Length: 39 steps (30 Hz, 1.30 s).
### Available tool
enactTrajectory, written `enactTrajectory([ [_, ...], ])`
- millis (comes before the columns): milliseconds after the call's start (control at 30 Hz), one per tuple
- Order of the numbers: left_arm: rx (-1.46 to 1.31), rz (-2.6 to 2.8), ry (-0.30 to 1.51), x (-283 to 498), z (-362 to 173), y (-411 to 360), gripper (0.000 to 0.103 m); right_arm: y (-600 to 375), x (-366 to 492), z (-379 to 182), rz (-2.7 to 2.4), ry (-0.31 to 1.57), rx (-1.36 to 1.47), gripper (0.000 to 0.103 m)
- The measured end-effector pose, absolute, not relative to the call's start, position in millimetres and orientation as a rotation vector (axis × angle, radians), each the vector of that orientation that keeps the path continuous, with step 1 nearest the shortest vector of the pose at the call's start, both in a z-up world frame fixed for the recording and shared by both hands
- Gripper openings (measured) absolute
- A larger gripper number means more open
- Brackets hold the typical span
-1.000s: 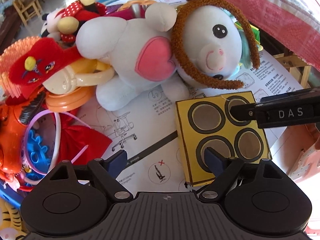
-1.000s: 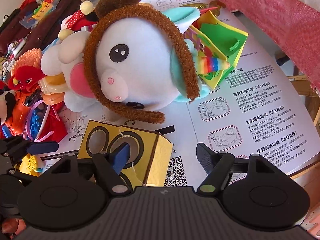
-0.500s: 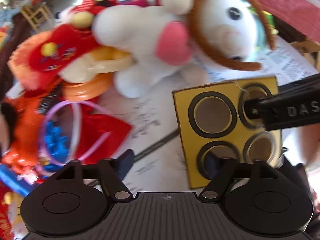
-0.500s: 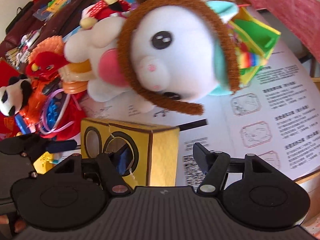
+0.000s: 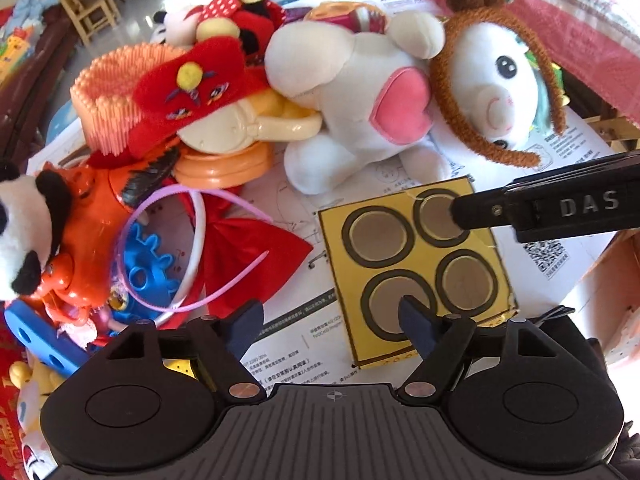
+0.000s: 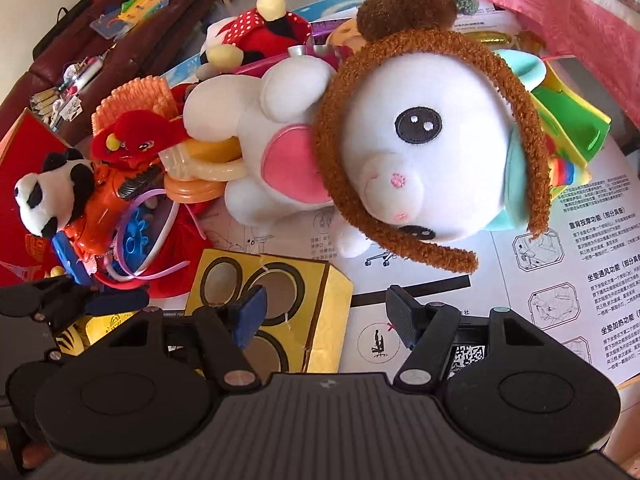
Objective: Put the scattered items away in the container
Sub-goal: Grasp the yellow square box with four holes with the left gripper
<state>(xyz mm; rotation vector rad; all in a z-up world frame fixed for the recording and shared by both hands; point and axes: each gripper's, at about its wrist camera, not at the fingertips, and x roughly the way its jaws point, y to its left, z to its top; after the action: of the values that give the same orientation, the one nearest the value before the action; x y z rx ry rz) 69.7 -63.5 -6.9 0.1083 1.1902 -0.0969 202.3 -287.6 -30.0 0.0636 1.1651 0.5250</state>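
A gold box with four round holes in its top sits on a printed paper sheet; it also shows in the right wrist view. My left gripper is open, its right finger over the box's near-left hole. My right gripper is open and astride the box's right wall, its left finger over a hole. A white plush pig with a brown headband lies just beyond the box.
A toy pile lies to the left: a white plush with a pink heart, a red bow with a purple hairband, orange plastic toys, a panda plush. A green and yellow foam piece lies behind the pig. A pink cloth hangs at right.
Both views have pulled back and steadied, showing more of the toy pile. The box has stayed put with a finger of each gripper still over its holes.
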Motion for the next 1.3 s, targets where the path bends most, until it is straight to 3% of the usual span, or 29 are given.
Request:
enactTrajectory([
  [100, 0.087, -0.095, 1.211, 67.4, -10.0, -59.4, 0.078, -285.7, 201.2, -34.0, 0.524, 1.171, 0.050, 0.069],
  [267, 0.063, -0.086, 1.228, 58.3, -9.7, -57.1, 0.073, -283.6, 201.0, -38.3, 0.555, 1.185, 0.078, 0.056],
  [433, 0.067, -0.073, 1.234, 53.5, -15.3, -53.6, 0.081, -274.5, 201.3, -39.2, 0.572, 1.191, 0.073, 0.056],
  [667, -0.012, -0.058, 1.258, 50.6, -15.9, -41.6, 0.079, -253.5, 201.0, -37.7, 0.592, 1.169, 0.007, 0.057],
  [767, -0.054, -0.074, 1.266, 50.9, -17.5, -37.5, 0.068, -246.4, 198.8, -43.1, 0.602, 1.182, -0.012, 0.056],
  [800, -0.060, -0.079, 1.267, 51.4, -18.8, -37.0, 0.052, -244.0, 197.8, -45.1, 0.607, 1.189, -0.019, 0.056],
  [833, -0.065, -0.085, 1.271, 51.9, -20.4, -36.5, 0.037, -242.1, 196.5, -46.6, 0.612, 1.190, -0.027, 0.053],
  [933, -0.070, -0.085, 1.257, 50.6, -20.0, -36.9, 0.028, -240.5, 193.5, -44.4, 0.630, 1.176, -0.007, 0.035],
  [967, -0.052, -0.076, 1.246, 49.6, -17.9, -38.3, 0.027, -240.2, 192.7, -43.2, 0.638, 1.175, -0.001, 0.030],
  [1100, -0.040, -0.077, 1.237, 48.3, -16.7, -35.7, 0.026, -239.2, 190.7, -40.8, 0.647, 1.167, -0.011, 0.030],
  [1167, -0.038, -0.086, 1.246, 47.7, -20.0, -34.3, 0.031, -239.1, 191.1, -42.5, 0.650, 1.177, -0.004, 0.030],
  [1233, -0.034, -0.081, 1.240, 47.0, -21.6, -33.3, 0.048, -236.6, 189.9, -43.5, 0.647, 1.175, -0.018, 0.030],
  [1300, -0.029, -0.081, 1.242, 47.1, -23.1, -33.2, 0.051, -234.6, 189.0, -43.2, 0.645, 1.170, -0.025, 0.030],
])
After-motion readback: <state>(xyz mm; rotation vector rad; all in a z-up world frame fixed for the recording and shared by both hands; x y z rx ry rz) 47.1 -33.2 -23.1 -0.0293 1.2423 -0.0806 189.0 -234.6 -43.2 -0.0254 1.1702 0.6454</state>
